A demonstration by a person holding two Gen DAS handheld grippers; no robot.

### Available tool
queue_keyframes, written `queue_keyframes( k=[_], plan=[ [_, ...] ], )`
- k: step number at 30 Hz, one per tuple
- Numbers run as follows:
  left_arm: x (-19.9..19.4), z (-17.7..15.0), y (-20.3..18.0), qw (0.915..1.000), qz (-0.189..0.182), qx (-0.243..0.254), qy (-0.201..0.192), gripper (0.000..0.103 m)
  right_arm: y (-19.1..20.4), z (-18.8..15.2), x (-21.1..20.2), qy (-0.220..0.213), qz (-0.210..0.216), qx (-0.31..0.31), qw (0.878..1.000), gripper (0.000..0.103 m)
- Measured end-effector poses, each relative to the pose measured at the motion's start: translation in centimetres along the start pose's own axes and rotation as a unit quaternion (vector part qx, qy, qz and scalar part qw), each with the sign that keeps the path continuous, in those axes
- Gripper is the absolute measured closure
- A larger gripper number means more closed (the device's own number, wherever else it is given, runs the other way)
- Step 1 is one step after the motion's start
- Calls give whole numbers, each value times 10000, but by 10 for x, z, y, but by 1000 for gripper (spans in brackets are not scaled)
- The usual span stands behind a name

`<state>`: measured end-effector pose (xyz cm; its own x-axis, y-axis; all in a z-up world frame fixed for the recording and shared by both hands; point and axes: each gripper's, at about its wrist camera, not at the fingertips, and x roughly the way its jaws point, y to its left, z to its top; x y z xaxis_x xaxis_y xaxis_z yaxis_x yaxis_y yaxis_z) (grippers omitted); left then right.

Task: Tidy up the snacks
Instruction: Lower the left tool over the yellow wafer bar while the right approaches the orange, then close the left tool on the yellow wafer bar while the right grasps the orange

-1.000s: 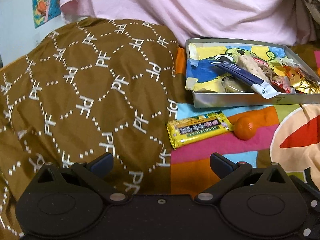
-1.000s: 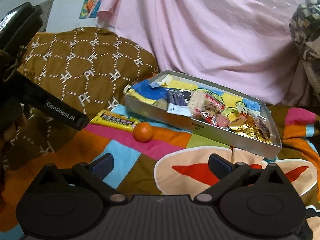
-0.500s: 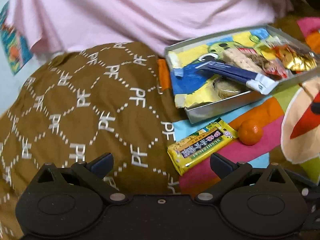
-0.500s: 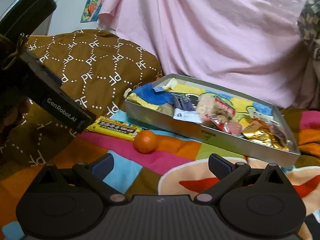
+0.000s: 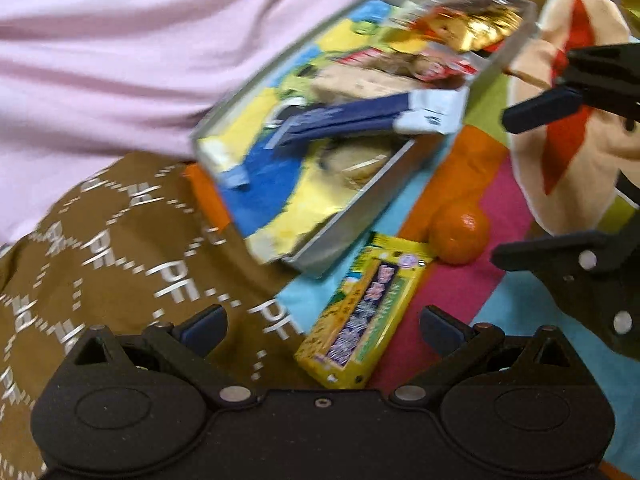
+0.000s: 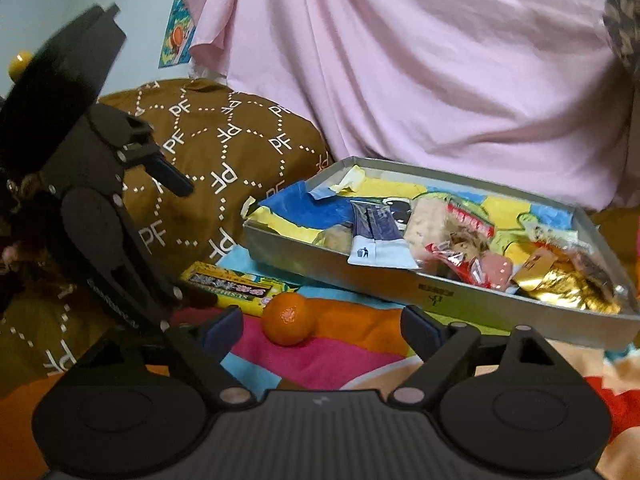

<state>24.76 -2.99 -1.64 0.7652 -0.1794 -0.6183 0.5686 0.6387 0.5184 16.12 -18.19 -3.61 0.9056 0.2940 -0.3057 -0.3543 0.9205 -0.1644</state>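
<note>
hovering wide open, left tool (image 5: pixel 322 326) above yellow snack bar (image 5: pixel 362 318), long axis running away toward tin tray (image 5: pixel 362 210), beside orange (image 5: pixel 460 234). right view: right tool (image 6: pixel 322 326) spread wide just short of orange (image 6: pixel 288 318); bar (image 6: pixel 236 288) lying crosswise.

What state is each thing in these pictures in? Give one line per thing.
Left gripper: open, empty.
Right gripper: open, empty.
Tin tray: open, holding snacks.
Yellow snack bar: outside tray, flat on blanket.
Orange: outside tray, unpeeled, beside bar.
</note>
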Motion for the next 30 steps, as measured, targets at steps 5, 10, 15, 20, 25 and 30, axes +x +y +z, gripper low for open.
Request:
queue_keyframes(
  k=[5,10,15,20,25,30],
  plan=[
    [13,5,1,9987,-372,339,16,1,-11,0,9,79,178,282,9994,27],
    [22,9,12,9951,-924,304,160,7,-21,-1,17,192,469,599,9969,42],
    [29,7,26,9889,-1418,-205,395,15,-21,-1,21,271,696,696,9948,47],
    [37,3,38,9787,-1793,-820,579,27,-21,-2,24,340,833,867,9922,55],
    [36,-1,41,9714,-1890,-1251,708,37,-20,-2,25,433,933,943,9902,64],
    [31,-3,41,9643,-1921,-1617,837,48,-21,-2,26,538,970,1086,9879,66]
  ],
)
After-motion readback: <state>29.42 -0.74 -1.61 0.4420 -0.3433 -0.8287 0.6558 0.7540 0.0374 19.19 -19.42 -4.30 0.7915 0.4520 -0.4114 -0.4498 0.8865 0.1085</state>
